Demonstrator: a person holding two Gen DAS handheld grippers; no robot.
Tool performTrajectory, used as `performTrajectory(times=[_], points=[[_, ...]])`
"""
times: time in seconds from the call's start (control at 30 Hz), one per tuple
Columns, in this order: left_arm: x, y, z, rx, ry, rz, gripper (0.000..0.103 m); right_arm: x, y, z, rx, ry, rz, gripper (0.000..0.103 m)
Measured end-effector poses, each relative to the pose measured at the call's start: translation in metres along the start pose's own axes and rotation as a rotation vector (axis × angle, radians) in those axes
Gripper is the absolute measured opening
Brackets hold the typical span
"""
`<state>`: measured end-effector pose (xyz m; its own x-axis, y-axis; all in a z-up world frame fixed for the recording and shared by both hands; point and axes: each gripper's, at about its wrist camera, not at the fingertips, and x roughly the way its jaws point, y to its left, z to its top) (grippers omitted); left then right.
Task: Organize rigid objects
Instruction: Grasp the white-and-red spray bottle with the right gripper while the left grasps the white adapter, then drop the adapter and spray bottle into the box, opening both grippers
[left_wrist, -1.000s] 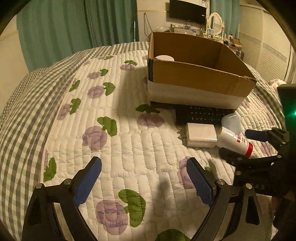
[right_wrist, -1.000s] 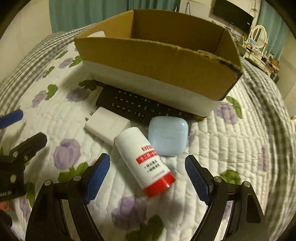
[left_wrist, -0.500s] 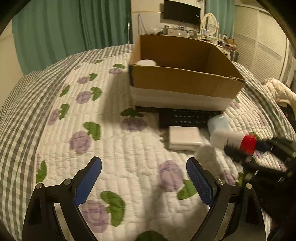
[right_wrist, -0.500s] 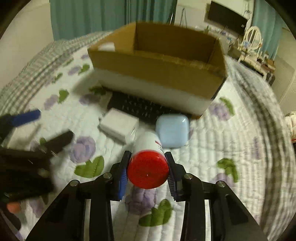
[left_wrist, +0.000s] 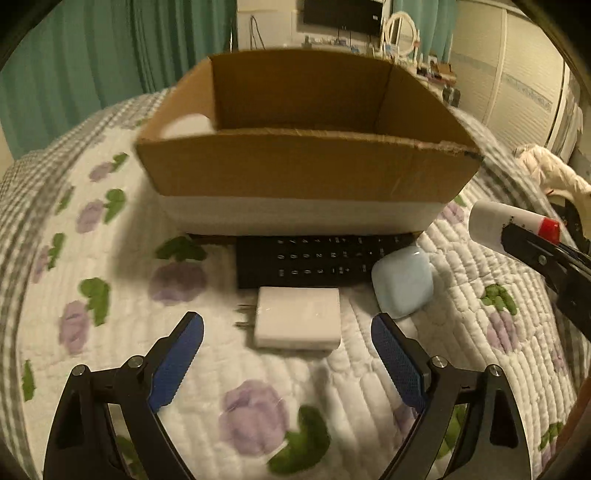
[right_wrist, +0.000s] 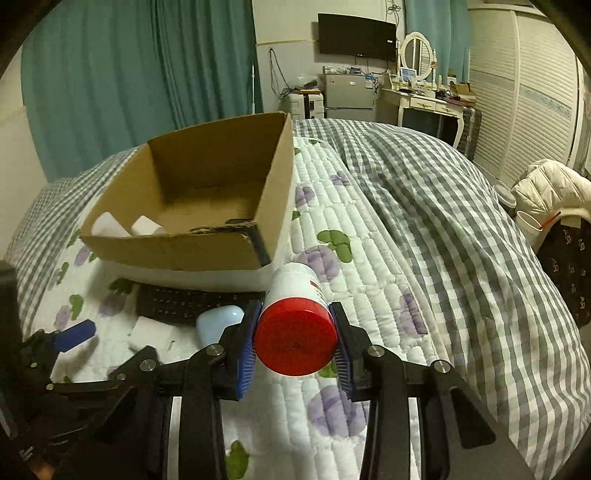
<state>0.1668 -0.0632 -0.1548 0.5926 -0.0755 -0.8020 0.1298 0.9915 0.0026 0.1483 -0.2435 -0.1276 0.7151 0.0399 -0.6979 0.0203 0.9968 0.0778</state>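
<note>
Red is the cap that faces your right camera: your right tongs (right_wrist: 295, 341) hold the white bottle (right_wrist: 295, 295) tight near its cap end, lifted above the quilt (right_wrist: 369, 258). The long axis of the bottle runs straight forward along the fingers, toward 12 o'clock, with the white base in front. From these tongs the cardboard box (right_wrist: 177, 251) lies at about 11 o'clock, a little farther and lower, so I judge you must carry the bottle forward and to the left to bring it over the near rim. Some white things already lie in its left corner.

Your left tongs (left_wrist: 286, 343) are wide and hold nothing. Just ahead of them, at 12 o'clock, the white charger (left_wrist: 298, 321) lies flat on the quilt. The blue earbud case (left_wrist: 402, 286) is at 1 o'clock beside it. Behind both, the black remote (left_wrist: 314, 262) lies crosswise against the foot of the box. For the charger your left hand is clearly the nearer one.
</note>
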Motion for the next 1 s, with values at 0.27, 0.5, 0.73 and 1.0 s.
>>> performTrajectory(times=[0.27, 0.5, 0.73, 1.0], points=[[0.021, -0.009, 0.003, 0.029, 0.038, 0.03, 0.055, 0.014, 0.006, -0.009, -0.033, 0.019, 0.002, 0.036], [-0.016, -0.001, -0.002, 0.004, 0.001, 0.006, 0.055, -0.005, 0.009, -0.009, -0.051, -0.014, 0.008, 0.036], [-0.084, 0.008, 0.015, -0.028, -0.097, -0.041, 0.055, -0.052, 0.023, 0.005, -0.099, -0.083, 0.035, 0.036], [-0.134, 0.013, 0.076, -0.058, -0.193, -0.075, 0.055, -0.099, 0.043, 0.063, -0.152, -0.225, 0.051, 0.036]])
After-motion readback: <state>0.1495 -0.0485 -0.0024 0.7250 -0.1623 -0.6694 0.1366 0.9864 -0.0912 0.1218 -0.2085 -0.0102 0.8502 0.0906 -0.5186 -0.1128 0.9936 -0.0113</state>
